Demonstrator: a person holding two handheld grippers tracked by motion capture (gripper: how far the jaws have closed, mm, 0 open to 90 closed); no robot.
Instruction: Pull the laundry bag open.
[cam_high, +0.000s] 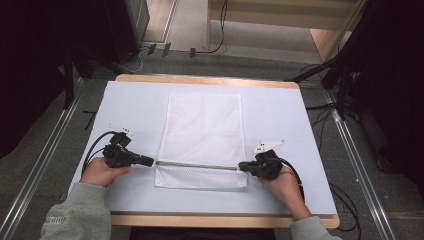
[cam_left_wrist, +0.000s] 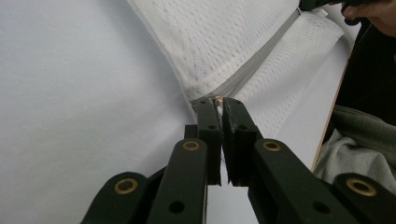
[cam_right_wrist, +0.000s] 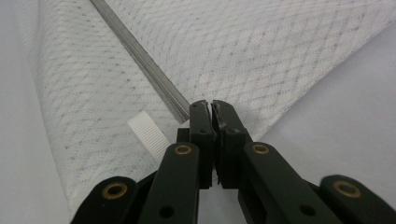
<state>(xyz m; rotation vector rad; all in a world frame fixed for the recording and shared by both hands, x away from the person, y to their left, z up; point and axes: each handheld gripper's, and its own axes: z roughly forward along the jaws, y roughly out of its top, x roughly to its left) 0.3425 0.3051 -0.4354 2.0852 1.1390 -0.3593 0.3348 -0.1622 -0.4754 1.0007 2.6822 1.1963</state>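
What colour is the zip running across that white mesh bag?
Grey. The zipper on the mesh bag shows best in the right gripper view.

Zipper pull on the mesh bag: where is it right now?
In the left gripper view, the zipper pull sits at the zipper's left end, pinched at the left gripper's tips.

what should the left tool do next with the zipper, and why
Probably slide the left tool along the zipper toward the right tool. It is shut on the zipper pull at the mesh bag's left edge, while the right tool pinches the far end, bracing the bag.
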